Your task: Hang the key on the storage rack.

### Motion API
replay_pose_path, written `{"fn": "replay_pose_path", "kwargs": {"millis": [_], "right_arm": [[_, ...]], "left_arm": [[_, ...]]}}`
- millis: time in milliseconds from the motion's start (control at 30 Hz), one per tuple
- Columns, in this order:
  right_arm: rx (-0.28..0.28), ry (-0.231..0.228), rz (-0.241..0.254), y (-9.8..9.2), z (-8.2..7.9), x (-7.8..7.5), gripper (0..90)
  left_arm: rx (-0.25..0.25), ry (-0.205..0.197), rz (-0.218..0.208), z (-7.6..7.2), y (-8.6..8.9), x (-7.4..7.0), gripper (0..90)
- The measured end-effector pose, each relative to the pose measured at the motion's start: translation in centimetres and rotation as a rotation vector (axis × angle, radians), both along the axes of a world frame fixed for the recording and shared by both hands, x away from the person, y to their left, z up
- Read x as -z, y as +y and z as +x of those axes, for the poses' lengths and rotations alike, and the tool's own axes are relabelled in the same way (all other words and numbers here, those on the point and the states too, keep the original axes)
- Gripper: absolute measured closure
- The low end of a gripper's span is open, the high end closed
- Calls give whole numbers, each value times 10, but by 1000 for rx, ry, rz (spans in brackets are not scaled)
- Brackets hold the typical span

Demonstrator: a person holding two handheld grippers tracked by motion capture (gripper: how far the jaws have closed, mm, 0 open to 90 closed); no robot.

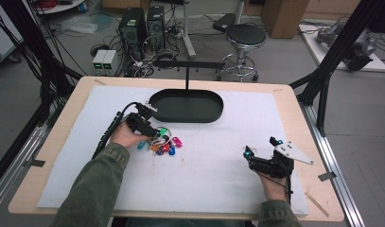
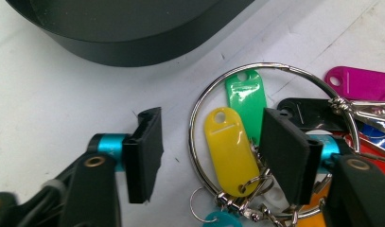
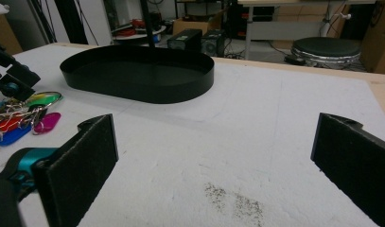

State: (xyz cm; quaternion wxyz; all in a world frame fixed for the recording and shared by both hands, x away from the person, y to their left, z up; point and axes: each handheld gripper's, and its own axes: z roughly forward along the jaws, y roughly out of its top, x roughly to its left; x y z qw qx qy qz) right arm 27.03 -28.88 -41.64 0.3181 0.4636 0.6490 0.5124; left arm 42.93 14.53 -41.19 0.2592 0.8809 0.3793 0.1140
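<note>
The left gripper has its jaws apart on either side of the big metal key ring, the yellow tag lying between them untouched, probably to grasp the ring as one bunch. The right gripper rests wide open, well apart, probably waiting. I count one ring, one black oval tray beyond the left gripper, and about seven visible coloured tags.

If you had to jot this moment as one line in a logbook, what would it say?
left gripper: jaws astride key ring, yellow tag between, not clamped | right gripper: open, nothing held | black tray: holds nothing
</note>
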Motion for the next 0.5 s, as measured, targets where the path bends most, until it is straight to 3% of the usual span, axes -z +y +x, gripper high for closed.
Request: {"fn": "replay_pose_path", "kwargs": {"millis": [200, 233, 300, 367, 500], "right_arm": [[0, -3, -4, 0, 0, 0, 3], [0, -3, -3, 0, 0, 0, 3], [0, -3, -4, 0, 0, 0, 3], [2, 0, -3, 0, 0, 0, 3], [-2, 1, -7, 0, 0, 0, 3]], "left_arm": [[17, 6, 11, -1, -4, 2, 477], [33, 18, 8, -1, -4, 3, 577], [46, 31, 0, -1, -5, 4, 611], [57, 63, -25, -1, -5, 4, 727], [47, 77, -26, 0, -3, 4, 772]]}}
